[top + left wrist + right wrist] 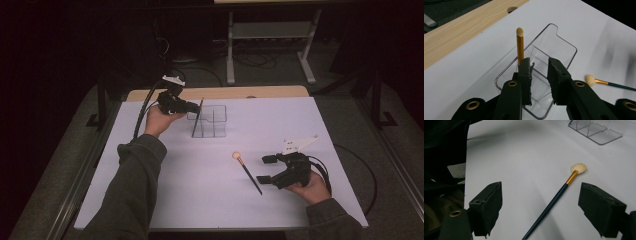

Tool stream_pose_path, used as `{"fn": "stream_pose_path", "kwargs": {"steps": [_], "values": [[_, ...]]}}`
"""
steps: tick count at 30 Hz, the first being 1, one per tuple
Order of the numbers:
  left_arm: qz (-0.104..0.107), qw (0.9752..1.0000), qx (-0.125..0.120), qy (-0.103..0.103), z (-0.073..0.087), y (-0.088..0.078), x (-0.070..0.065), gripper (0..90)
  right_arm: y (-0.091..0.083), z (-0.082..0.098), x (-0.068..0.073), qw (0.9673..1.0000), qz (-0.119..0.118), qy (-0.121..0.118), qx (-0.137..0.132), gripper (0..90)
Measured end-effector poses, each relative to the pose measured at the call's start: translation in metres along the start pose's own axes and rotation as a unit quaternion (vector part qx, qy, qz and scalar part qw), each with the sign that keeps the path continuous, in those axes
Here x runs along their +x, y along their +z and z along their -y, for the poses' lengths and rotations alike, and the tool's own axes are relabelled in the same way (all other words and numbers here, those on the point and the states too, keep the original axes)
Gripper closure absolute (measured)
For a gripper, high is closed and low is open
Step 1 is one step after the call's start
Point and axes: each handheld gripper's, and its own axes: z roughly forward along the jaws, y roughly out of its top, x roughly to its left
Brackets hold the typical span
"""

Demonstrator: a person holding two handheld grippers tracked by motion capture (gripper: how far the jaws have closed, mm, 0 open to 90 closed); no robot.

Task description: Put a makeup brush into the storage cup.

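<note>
A clear plastic organiser [216, 121] [564, 41] with several compartments sits at the back middle of the white mat. A makeup brush [197, 117] [520, 45] stands tilted in its left end, tan tip up. My left gripper [194, 106] [540, 61] hovers right at that brush. Its jaws are slightly apart with nothing between them, and the brush rises just behind the left jaw. A second brush [248, 173] [559, 193] [599, 81] with a dark handle and cream head lies flat on the mat. My right gripper [265, 170] [540, 188] stands wide open just short of its handle end.
The white mat [200, 200] covers the table, with a wooden strip [225, 92] along the far edge. Metal table legs [270, 55] stand on the dark floor beyond. A sleeved forearm [135, 185] reaches in from the lower left.
</note>
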Motion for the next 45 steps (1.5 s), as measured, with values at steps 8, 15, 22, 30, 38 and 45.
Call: {"fn": "stream_pose_path", "kwargs": {"steps": [8,15,22,30,38,45], "values": [[0.007,0.9999,-0.013,0.001,0.004,-0.010,-0.004,72.8,0.001,0.000,0.001,1.0000,0.001,0.001,0.002,18.3],[0.009,0.9997,-0.020,0.006,0.007,-0.019,-0.010,72.1,0.002,0.000,0.000,1.0000,0.005,0.003,0.002,18.2],[0.011,0.9997,-0.017,0.016,0.012,-0.025,-0.016,70.1,0.002,0.000,0.000,0.9999,0.008,0.006,0.002,18.2],[0.014,0.9996,-0.018,0.017,0.020,-0.030,-0.022,67.5,0.001,0.000,0.000,0.9999,0.013,0.007,0.002,18.2],[0.014,0.9996,-0.012,0.022,0.025,-0.035,-0.030,63.8,0.002,-0.001,0.000,0.9999,0.016,0.006,0.003,18.3],[0.015,0.9993,-0.017,0.031,0.025,-0.039,-0.035,61.4,0.002,0.000,-0.001,0.9998,0.014,0.010,0.004,18.1]]}}
